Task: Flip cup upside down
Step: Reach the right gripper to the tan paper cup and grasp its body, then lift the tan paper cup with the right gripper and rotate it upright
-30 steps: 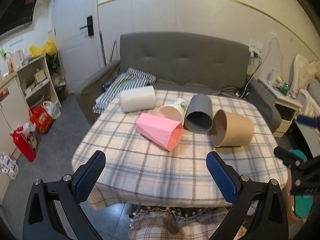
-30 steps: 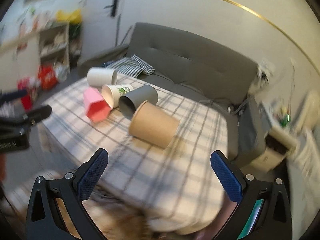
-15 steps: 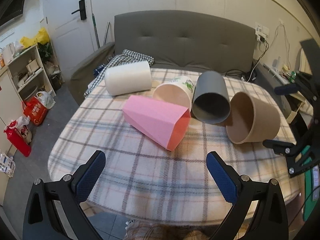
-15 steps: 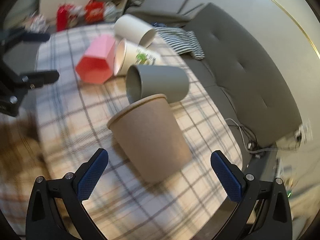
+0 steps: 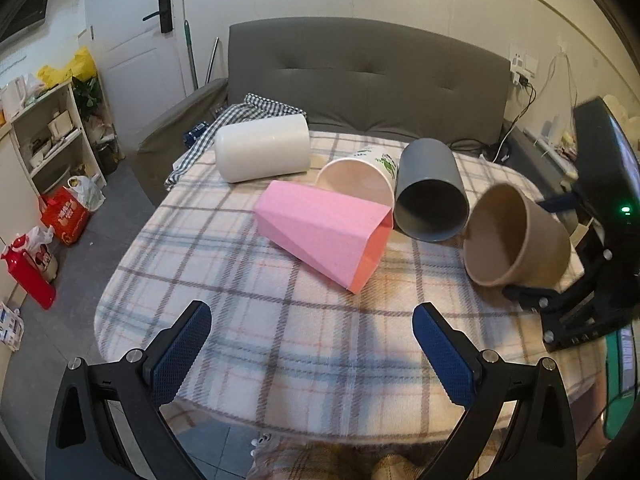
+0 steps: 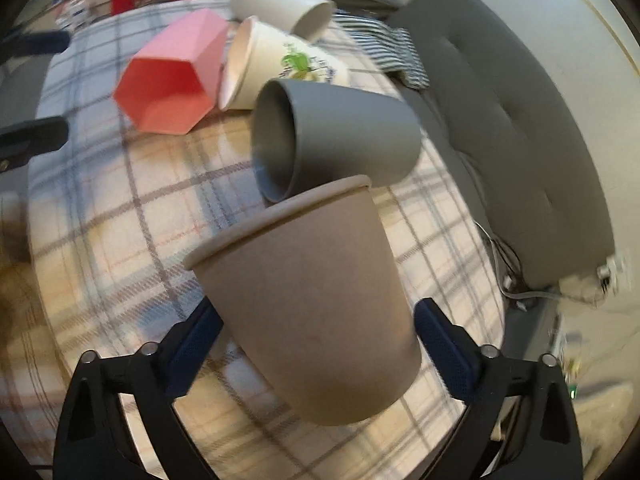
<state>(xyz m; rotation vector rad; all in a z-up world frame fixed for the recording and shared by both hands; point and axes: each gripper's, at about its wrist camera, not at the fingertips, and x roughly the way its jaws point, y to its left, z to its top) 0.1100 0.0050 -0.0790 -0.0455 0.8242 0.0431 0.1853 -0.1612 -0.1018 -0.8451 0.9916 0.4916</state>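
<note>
Several cups lie on their sides on a plaid-covered table (image 5: 248, 320): a white cup (image 5: 262, 148), a pink hexagonal cup (image 5: 324, 236), a printed paper cup (image 5: 360, 176), a grey cup (image 5: 430, 196) and a brown paper cup (image 5: 516, 240). My right gripper (image 6: 316, 328) has its jaws wide on either side of the brown cup (image 6: 316, 312), whose base fills the gap; I cannot tell whether the pads press it. My left gripper (image 5: 312, 344) is open and empty above the table's near edge, in front of the pink cup.
A grey sofa (image 5: 368, 76) with a striped cloth (image 5: 256, 108) stands behind the table. Shelves (image 5: 48, 128) and red bags (image 5: 64, 216) are on the floor at left. A side table with cables (image 5: 548, 140) is at right.
My right gripper has moved in from the table's right side until its jaws straddle the brown cup. The left gripper has advanced over the table's near edge.
</note>
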